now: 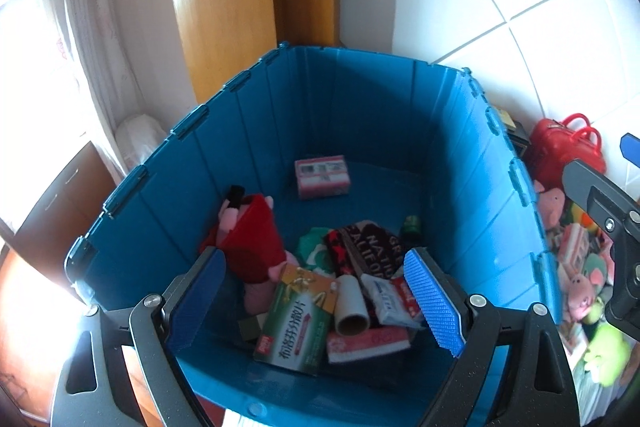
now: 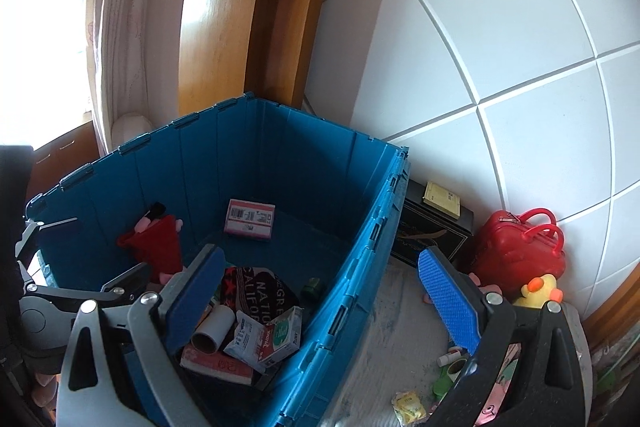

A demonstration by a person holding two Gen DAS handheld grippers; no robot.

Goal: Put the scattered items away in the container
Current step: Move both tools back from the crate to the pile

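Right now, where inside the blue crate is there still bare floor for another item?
Bare floor lies around the pink box toward the far walls of the blue crate. The near end is crowded: green carton, cardboard tube, folded dark cloth.

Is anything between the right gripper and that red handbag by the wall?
Yes. A yellow rubber duck sits just in front of the red handbag, partly in the open right gripper's path. The handbag's top and handles look clear.

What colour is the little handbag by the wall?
Red, handles included: the handbag shows best in the right wrist view.
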